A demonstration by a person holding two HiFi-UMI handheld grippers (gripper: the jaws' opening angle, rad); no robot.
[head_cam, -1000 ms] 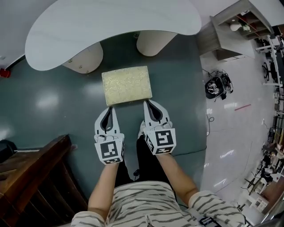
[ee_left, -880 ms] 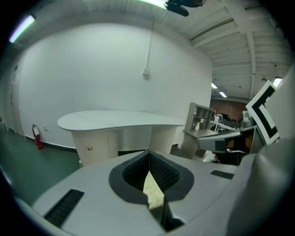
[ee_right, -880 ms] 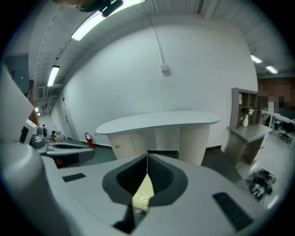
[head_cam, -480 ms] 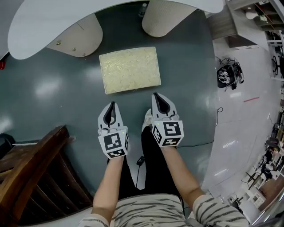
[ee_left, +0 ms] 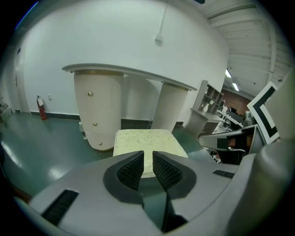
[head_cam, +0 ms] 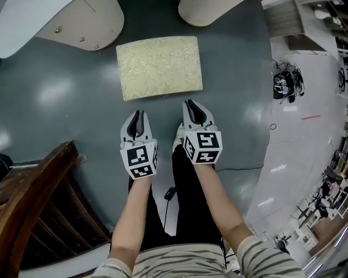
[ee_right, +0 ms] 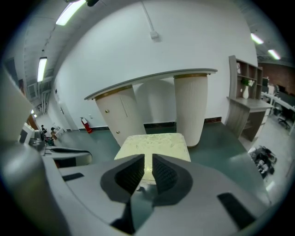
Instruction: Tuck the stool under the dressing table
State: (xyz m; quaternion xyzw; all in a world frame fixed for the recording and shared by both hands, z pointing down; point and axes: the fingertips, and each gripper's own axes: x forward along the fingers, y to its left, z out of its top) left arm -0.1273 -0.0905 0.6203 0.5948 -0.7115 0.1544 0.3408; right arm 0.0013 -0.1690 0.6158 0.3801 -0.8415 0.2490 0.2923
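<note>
- Could turn the stool [head_cam: 159, 66] crooked when pushing harder with one claw than with the other. Better to press evenly from the left claw [head_cam: 138, 114] and the right claw [head_cam: 190, 103], both just beside its near edge and seemingly not touching it.
- Opening at this moment on both sides, with the pads only a little apart and nothing between them. Might slip over the soft cushion top instead of catching the edge.
- Could knock the stool against the left pedestal [head_cam: 87, 24] or the right pedestal [head_cam: 209, 11] of the dressing table if steered away from the middle. Not much spare room there, judging by the width of the cushion.
- Might tip it rather than slide it by pushing too high. No view of the stool legs, so hard to judge.
- For the place of the stool: free on the floor [head_cam: 65, 119], in front of the two pedestals and not yet under the white tabletop [head_cam: 22, 27].
- Dark green and glossy underfoot, with pale reflections of lamps, so probably easy for sliding. Then a lighter floor [head_cam: 304, 152] at the right.
- Around: a dark wooden piece of furniture [head_cam: 38, 201] at near left, an open shelf unit [head_cam: 293, 21] at far right, a black object [head_cam: 285, 84] on the lighter floor, a white far wall, and a red fire extinguisher [ee_left: 41, 107] at far left.
</note>
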